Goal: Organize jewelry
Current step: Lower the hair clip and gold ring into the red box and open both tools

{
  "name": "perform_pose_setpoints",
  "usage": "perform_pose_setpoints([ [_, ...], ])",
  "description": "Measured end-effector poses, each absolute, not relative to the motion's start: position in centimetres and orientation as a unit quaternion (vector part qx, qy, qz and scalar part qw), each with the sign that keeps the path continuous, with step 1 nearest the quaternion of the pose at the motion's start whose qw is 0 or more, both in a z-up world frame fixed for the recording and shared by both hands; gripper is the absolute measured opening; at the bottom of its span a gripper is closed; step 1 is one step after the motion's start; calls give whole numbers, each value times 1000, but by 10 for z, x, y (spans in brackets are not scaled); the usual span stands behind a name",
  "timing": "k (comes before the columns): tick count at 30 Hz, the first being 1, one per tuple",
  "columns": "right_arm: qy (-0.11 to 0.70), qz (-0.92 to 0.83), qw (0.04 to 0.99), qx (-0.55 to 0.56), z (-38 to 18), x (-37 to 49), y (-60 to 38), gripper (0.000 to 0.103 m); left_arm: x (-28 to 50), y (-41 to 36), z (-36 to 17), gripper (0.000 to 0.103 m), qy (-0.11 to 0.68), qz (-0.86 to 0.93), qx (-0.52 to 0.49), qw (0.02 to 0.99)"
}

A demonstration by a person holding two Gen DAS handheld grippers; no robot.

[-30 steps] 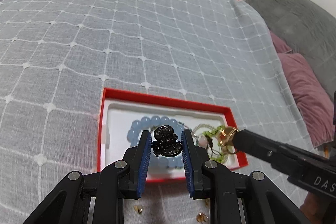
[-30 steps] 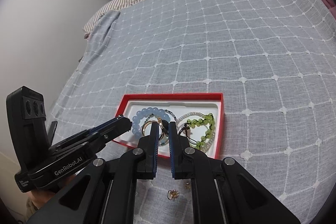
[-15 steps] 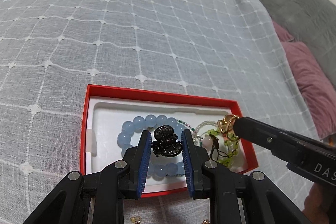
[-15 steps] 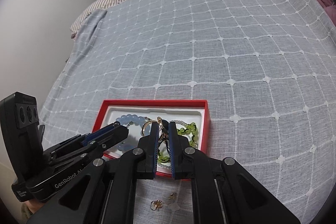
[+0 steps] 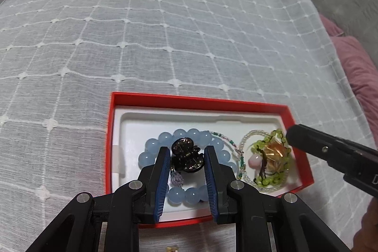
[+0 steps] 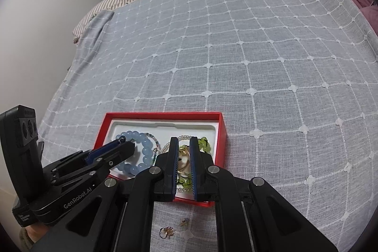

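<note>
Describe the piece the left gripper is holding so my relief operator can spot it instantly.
On the grey checked bedspread sits a red box with a white liner. Over its left half, above the ring of pale blue beads, the left gripper pinches a small hair claw clip. It is the only glossy black piece.

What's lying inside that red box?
Inside the red box lie a blue bead bracelet, a green bead bracelet and thin beaded strands. The left gripper holds a black clip over them, hiding part of the bracelet.
</note>
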State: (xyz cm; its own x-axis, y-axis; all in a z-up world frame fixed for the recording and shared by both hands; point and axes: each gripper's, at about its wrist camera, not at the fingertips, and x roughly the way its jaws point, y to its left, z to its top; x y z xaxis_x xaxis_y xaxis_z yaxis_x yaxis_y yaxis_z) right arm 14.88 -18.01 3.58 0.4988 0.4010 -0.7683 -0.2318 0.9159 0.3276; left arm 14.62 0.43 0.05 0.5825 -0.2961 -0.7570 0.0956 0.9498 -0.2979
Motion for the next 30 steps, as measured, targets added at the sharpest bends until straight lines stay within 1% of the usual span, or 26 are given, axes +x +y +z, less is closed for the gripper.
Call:
perform_pose_setpoints([
  [8,458,185,864,97,42,144,-184,10,141,11,8,24,435,-116,-119,885],
  [12,451,187,867,97,47,140,-185,10,134,12,15,31,428,-123,-121,887],
  [18,453,200,864,95,50,129,-184,10,123,10,25,35,417,-120,-114,894],
  [24,448,208,863,105,57,117,-188,11,116,14,26,35,418,-114,-113,894],
  [30,455,220,858,91,55,103,-181,11,102,10,25,35,423,-105,-95,895],
])
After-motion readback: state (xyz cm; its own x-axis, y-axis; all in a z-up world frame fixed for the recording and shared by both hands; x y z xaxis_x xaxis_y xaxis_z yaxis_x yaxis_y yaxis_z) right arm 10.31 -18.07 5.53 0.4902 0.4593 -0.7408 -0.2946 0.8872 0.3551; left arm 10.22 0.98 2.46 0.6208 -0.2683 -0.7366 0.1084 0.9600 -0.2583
